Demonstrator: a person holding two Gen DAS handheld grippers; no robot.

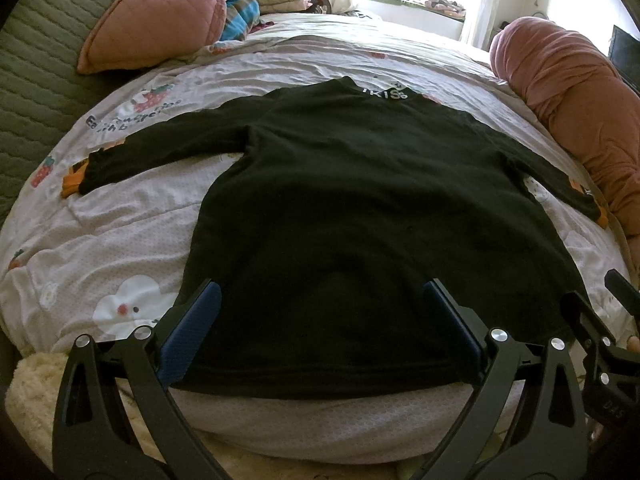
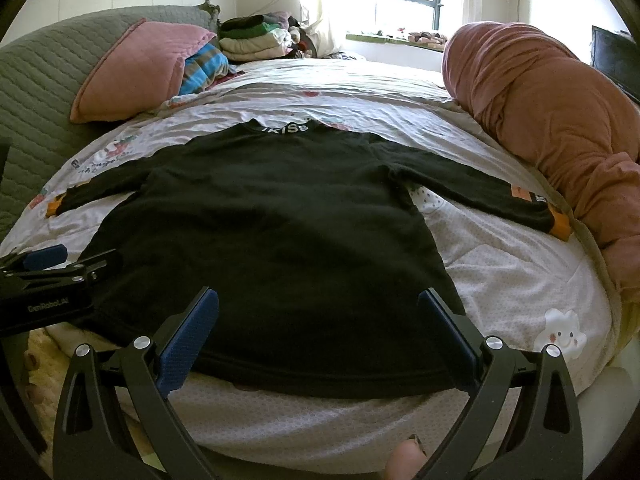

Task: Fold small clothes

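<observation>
Nearest the lens in the left wrist view, the left gripper (image 1: pixel 320 320) stands spread wide with nothing between its blue pads (image 1: pixel 192 336), which frame the bottom hem of the black long-sleeved shirt (image 1: pixel 340 200) low in the frame. The right gripper (image 2: pixel 320 324) is just as wide and just as empty in its own view, poised over the hem's right end.

From either claw the shirt runs straight away up the frame: hem at the bottom, lettered collar (image 1: pixel 386 94) at upper centre, so its long axis lies along the fingers. It lies flat, back up as far as I can judge, on the white printed quilt (image 1: pixel 120 240). The sleeves spread sideways, the left cuff (image 1: pixel 76 178) at mid-left, the right cuff (image 2: pixel 558 224) at mid-right beside the rolled pink blanket (image 2: pixel 540 100).

Each hand sits nearer its own sleeve, so a sideways fold would likely start there. A pink pillow (image 1: pixel 160 12) and stacked clothes (image 2: pixel 256 36) sit in the upper frame.
</observation>
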